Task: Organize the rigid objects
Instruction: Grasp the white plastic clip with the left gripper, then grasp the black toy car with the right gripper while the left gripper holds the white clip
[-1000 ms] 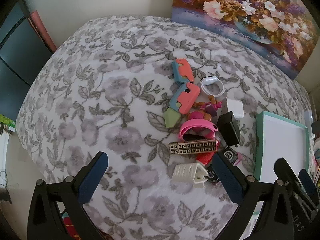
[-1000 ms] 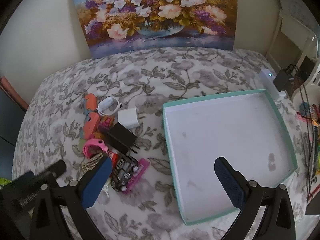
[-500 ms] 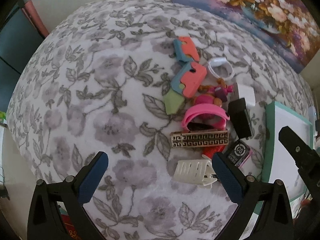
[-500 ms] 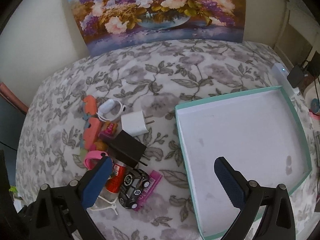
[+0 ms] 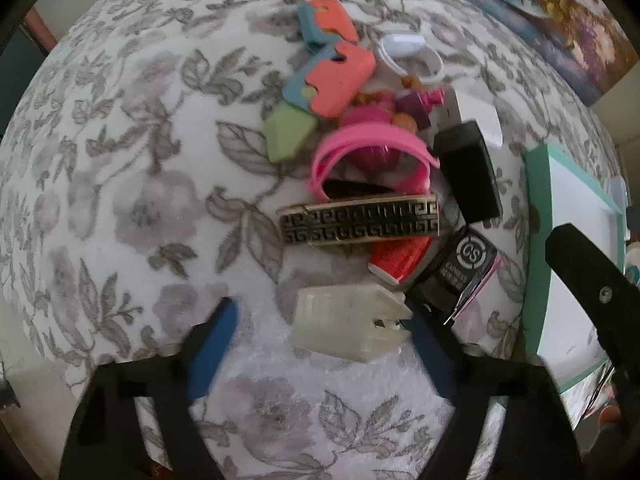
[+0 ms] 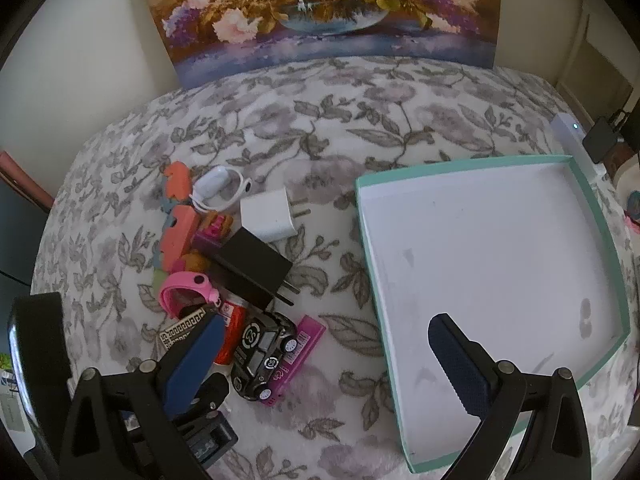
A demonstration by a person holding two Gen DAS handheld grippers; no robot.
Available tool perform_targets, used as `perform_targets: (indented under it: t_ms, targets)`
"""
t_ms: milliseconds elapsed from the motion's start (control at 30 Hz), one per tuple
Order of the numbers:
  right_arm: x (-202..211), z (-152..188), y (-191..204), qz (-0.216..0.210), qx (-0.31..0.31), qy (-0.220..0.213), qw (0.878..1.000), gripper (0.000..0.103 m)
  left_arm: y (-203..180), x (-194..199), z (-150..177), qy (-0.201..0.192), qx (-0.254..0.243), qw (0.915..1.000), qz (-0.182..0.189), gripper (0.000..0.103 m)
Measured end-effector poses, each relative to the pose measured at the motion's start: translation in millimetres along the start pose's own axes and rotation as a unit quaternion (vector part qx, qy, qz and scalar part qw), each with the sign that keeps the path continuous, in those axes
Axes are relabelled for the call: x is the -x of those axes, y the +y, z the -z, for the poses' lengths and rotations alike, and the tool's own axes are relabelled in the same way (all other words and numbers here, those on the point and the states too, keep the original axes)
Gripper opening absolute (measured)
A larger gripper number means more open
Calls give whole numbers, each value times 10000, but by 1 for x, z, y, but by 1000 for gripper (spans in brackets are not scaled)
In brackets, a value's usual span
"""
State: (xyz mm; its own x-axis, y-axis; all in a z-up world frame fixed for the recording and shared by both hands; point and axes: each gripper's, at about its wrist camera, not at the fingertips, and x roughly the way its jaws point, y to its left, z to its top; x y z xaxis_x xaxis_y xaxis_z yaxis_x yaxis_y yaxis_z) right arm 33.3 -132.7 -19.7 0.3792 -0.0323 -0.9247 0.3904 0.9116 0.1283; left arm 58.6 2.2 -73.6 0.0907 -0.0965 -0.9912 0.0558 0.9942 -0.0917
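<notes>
A pile of small things lies on the floral bedspread. Nearest my left gripper (image 5: pixel 320 316) is a white hair clip (image 5: pixel 348 326). The jaws are closing with the clip between them; the left pad (image 5: pixel 212 344) still stands apart from it. Beyond lie a gold patterned barrette (image 5: pixel 360 220), a pink band (image 5: pixel 372 152), a black charger (image 5: pixel 468 172), a black toy car (image 5: pixel 456 272) and foam puzzle pieces (image 5: pixel 340 76). My right gripper (image 6: pixel 324 322) hangs open above the toy car (image 6: pixel 264 352) and the left rim of the teal tray (image 6: pixel 460 162), holding nothing.
A white charger (image 6: pixel 268 216) and a white ring-shaped gadget (image 6: pixel 220 188) lie at the pile's far side. A flower painting (image 6: pixel 320 8) leans on the wall behind. Chargers and shelves (image 6: pixel 600 140) crowd the right side. The tray's white floor holds nothing.
My left gripper has come down onto the near end of the pile and its jaws have narrowed around the white clip. The right gripper has sunk a little towards the bed.
</notes>
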Motion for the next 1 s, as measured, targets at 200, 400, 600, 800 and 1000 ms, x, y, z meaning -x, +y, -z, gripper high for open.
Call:
perform_targets:
  t_ms: [200,400,600,800,1000]
  targets:
    - [-2,0,1,0,16,32,10000,103,-8,-6,5,23,-74,9998,175,59]
    - [-6,2,4,-106,60,88,9999,103,6,12,2,-267,186,9993,169,59]
    - [-11,5,12,-401,114,94,9991,103,44,21,-6,-504,879,9948,-14,59]
    - [-23,12,24,-540,262,237,9979,94,80,30,-8,-673,1430,9874,-106,59]
    - [-35,21,36,-590,443,408,9964,87,100,34,-13,-731,1440,9869,21,59]
